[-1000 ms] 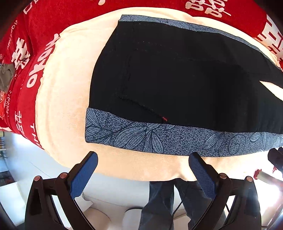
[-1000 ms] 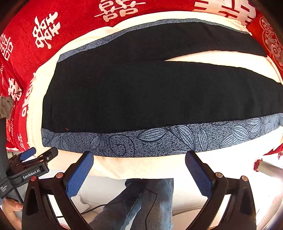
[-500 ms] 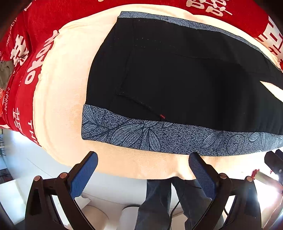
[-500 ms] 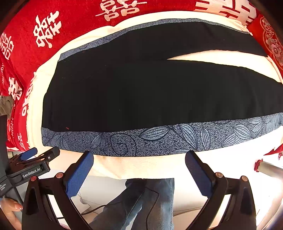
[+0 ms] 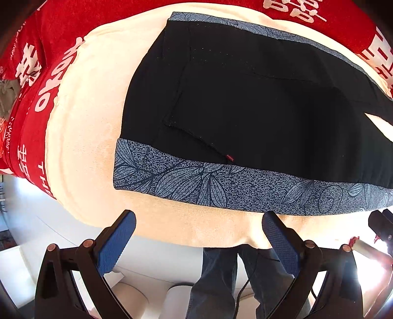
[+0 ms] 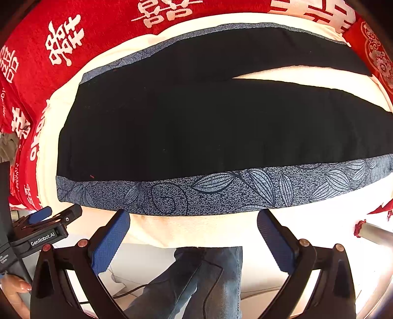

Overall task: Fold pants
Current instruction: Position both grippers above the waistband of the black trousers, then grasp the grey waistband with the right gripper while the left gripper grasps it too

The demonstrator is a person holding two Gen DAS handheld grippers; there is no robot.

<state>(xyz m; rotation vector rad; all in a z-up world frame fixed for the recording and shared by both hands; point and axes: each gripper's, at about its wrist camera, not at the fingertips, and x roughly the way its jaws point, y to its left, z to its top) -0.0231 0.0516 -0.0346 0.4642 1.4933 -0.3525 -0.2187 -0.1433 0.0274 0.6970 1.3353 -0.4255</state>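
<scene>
My left gripper has its jaws spread wide, nothing between them, blue pads hanging over the near edge of the cream towel, not touching the cloth. My right gripper is the same: jaws wide apart, empty, blue pads just short of the patterned band. The left gripper also shows at the lower left of the right wrist view, black body with white lettering, my hand on its handle. The pants lie flat on the cream towel, black, laid out lengthwise across both views, waist end to my left, legs running off to the right. A blue-grey leaf-print band runs along the near side of the pants, closest to both grippers; a matching band runs along the far side. Back pocket stitching with a small red tag sits near the waist end in the left wrist view. The two legs split apart toward the right, cream towel showing in the gap. Under the towel is a red cloth with white characters, wrapping the far and left sides. Below the table edge my jeans are visible, pale floor around them.
</scene>
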